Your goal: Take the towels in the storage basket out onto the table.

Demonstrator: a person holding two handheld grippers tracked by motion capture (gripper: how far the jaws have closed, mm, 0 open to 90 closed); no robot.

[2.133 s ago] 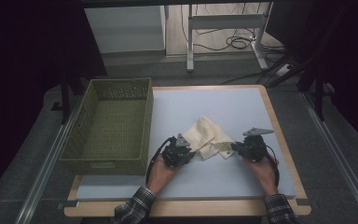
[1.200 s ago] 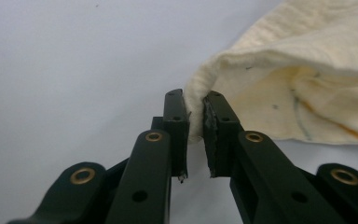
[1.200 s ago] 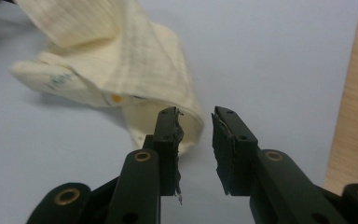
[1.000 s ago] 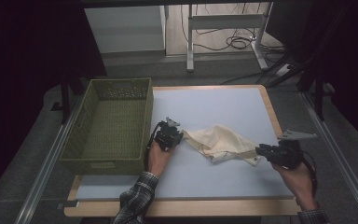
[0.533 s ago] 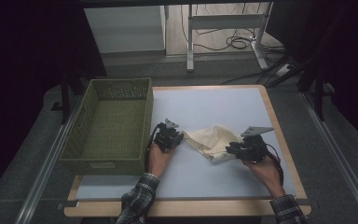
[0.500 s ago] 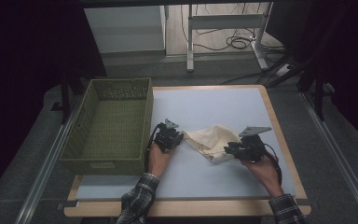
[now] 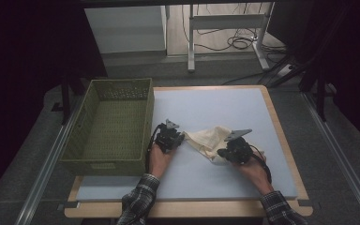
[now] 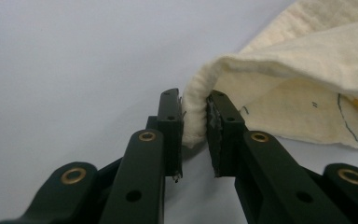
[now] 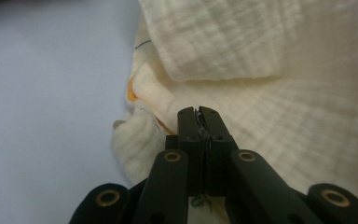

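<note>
The pale blue rectangular table mat (image 7: 206, 110) carries a deep olive-green woven plastic basket (image 7: 110, 126) at about nine o'clock, and at the centre lies the crumpled cream cotton cloth (image 7: 208, 139), spread between both hands.

The left gripper (image 7: 169, 139) sits at the cloth's nine o'clock edge, its jaws narrowed onto a rolled fold of cloth (image 8: 196, 112) that is pinched between the pads. The right gripper (image 7: 234, 151) rests at the cloth's four o'clock corner; its jaws have just been closing and now stand fully together, and a thin layer of cloth (image 9: 261, 121) looks caught between the tips, though that grip seems slight.

The work looks like spreading or folding the cloth. To do it well, I would keep the left pinch firm and low, check that the right tips hold real fabric rather than threads, then draw the two hands apart evenly.
</note>
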